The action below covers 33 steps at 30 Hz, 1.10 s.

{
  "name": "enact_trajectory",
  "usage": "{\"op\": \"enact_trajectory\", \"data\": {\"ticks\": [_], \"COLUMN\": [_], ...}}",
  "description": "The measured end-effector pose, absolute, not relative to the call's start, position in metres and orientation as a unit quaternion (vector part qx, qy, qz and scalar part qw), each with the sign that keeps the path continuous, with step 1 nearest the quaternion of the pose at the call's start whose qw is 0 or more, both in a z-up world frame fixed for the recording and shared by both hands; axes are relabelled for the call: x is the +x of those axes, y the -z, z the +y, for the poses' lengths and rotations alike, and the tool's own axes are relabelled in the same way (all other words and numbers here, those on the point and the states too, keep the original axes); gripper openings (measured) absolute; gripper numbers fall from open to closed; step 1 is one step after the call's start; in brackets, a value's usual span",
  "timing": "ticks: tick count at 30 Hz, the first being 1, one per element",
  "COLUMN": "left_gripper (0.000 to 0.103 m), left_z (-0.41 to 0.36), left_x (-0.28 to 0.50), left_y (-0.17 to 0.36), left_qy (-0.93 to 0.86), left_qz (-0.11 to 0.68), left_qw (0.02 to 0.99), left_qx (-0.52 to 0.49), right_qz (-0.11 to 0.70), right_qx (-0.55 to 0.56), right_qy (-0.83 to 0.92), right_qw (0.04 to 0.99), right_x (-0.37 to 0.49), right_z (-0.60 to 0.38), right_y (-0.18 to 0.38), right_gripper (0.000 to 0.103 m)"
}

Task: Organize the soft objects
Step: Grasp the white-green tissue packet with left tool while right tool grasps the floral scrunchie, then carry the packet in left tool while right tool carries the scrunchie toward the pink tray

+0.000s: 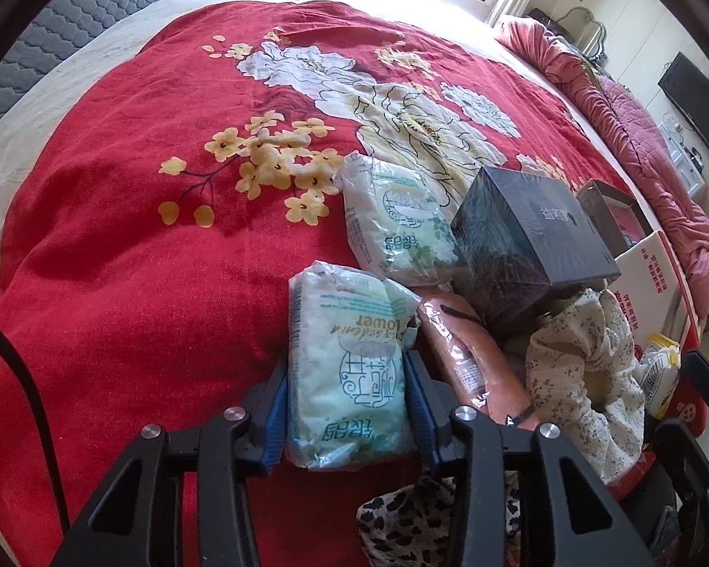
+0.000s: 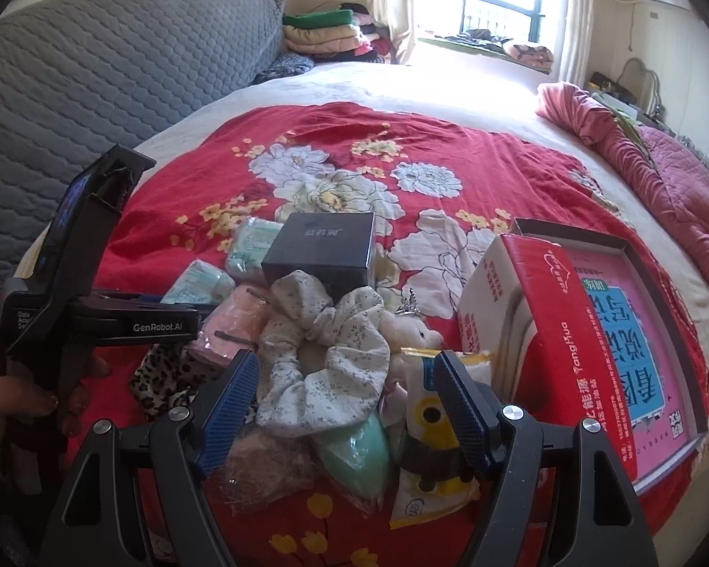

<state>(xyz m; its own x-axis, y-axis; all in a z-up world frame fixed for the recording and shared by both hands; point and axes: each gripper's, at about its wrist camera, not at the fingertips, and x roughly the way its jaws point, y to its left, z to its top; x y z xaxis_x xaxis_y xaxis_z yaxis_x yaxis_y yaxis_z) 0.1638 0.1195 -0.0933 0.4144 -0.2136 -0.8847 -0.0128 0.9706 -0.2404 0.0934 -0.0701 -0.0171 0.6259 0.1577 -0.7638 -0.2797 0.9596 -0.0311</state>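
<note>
My left gripper is shut on a pale green tissue pack, both blue pads against its sides, low over the red bedspread. A second green tissue pack lies beyond it. A pink pack, a floral scrunchie and a leopard-print scrunchie lie to the right. My right gripper is open above the pile, its jaws either side of the floral scrunchie. A mint pack, a yellow-white pack and a small plush toy lie there too.
A black box stands behind the pile, also in the left wrist view. A red and white carton leans on an open shallow box at right. The red floral bedspread stretches left. A pink quilt lies along the far right.
</note>
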Motion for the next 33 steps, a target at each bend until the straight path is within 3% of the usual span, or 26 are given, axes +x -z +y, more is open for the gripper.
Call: {"op": "enact_trajectory", "data": {"ticks": [3,5,8,10,12,15,23,33], "left_gripper": [0.043,0.043,0.042,0.04,0.038,0.035,0.034,0.034], "left_z": [0.123,0.123,0.124,0.125,0.126,0.128,0.137,0.116], "left_x": [0.163,0.161,0.159,0.159,0.158,0.156,0.144,0.111], "left_y": [0.093,0.093,0.092,0.092,0.091,0.089,0.07,0.01], "left_qy": [0.066,0.068,0.072,0.073,0.076,0.081,0.072,0.071], "left_qz": [0.532,0.529,0.524,0.523,0.52,0.514,0.487,0.44], "left_qw": [0.837,0.838,0.84,0.84,0.841,0.842,0.857,0.884], "left_qx": [-0.113,-0.115,-0.12,-0.124,-0.129,-0.139,-0.15,-0.14], "right_qz": [0.42,0.436,0.452,0.463,0.46,0.453,0.418,0.348], "right_qx": [-0.101,-0.128,-0.184,-0.203,-0.191,-0.16,-0.05,-0.036], "right_qy": [-0.115,-0.113,-0.103,-0.102,-0.116,-0.144,-0.176,-0.186], "right_qw": [0.895,0.883,0.867,0.857,0.859,0.865,0.89,0.918], "right_x": [0.108,0.118,0.128,0.131,0.131,0.129,0.118,0.09], "right_z": [-0.062,-0.054,-0.044,-0.043,-0.046,-0.053,-0.087,-0.106], "right_y": [0.022,0.031,0.048,0.059,0.062,0.059,0.022,-0.032], "right_gripper": [0.076,0.067,0.054,0.037,0.03,0.01,0.009,0.009]}}
